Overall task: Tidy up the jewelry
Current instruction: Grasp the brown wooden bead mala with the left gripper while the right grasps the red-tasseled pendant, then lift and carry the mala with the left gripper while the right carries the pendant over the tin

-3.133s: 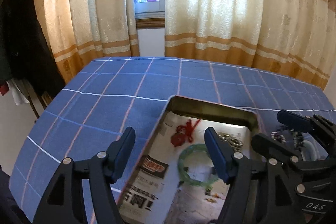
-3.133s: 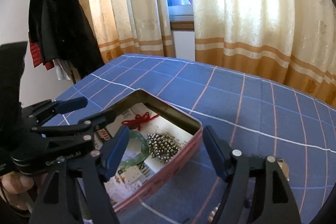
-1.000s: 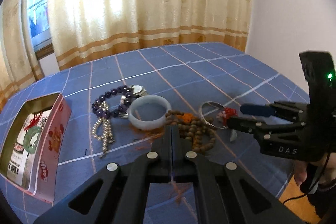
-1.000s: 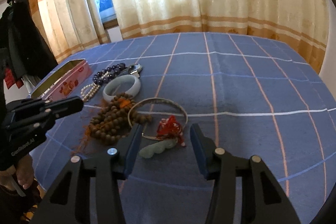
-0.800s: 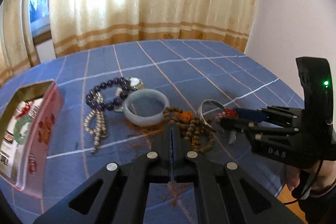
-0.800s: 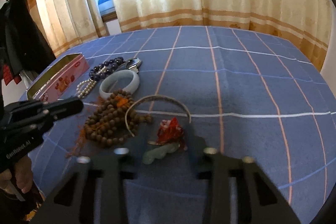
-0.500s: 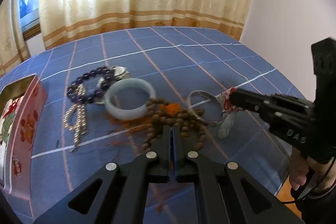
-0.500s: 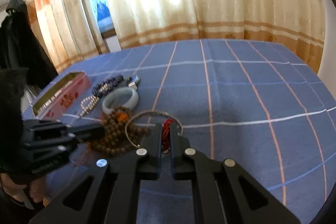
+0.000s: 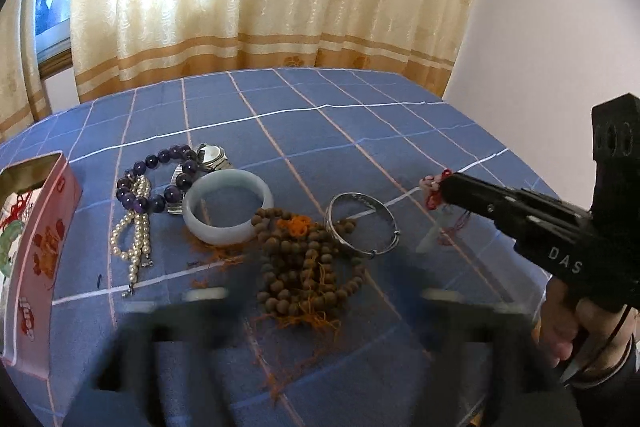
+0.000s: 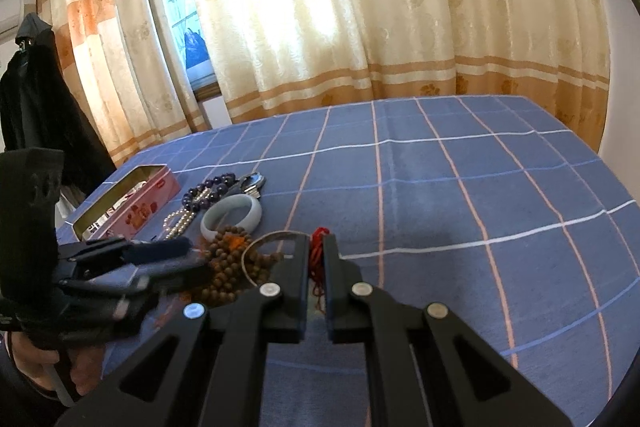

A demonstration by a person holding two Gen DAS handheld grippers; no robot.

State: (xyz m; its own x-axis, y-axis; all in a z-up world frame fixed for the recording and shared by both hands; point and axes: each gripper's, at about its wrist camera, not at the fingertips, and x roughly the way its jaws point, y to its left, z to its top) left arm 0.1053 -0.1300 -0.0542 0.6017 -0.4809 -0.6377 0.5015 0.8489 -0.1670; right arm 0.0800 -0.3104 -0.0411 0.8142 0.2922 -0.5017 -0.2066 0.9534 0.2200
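My right gripper (image 10: 316, 247) is shut on a red-corded jade pendant (image 9: 434, 189) and holds it lifted above the blue checked cloth; the pale stone (image 9: 427, 242) hangs below. My left gripper (image 9: 316, 295) is motion-blurred with its fingers wide apart, open and empty, over the brown bead mala (image 9: 304, 259). A silver bangle (image 9: 362, 227), a pale jade bangle (image 9: 228, 211), a purple bead bracelet (image 9: 154, 183), a pearl string (image 9: 134, 239) and a watch (image 9: 212, 155) lie on the cloth. The pink tin (image 9: 36, 247) stands at the left.
Curtains (image 10: 360, 7) and a window hang behind the table. A dark coat (image 10: 36, 107) hangs at the far left. The table edge drops off at the right, near a white wall (image 9: 560, 7).
My right gripper closed on the red-corded pendant and lifted it off the cloth. My left gripper, shut a moment ago, has swung open and is blurred.
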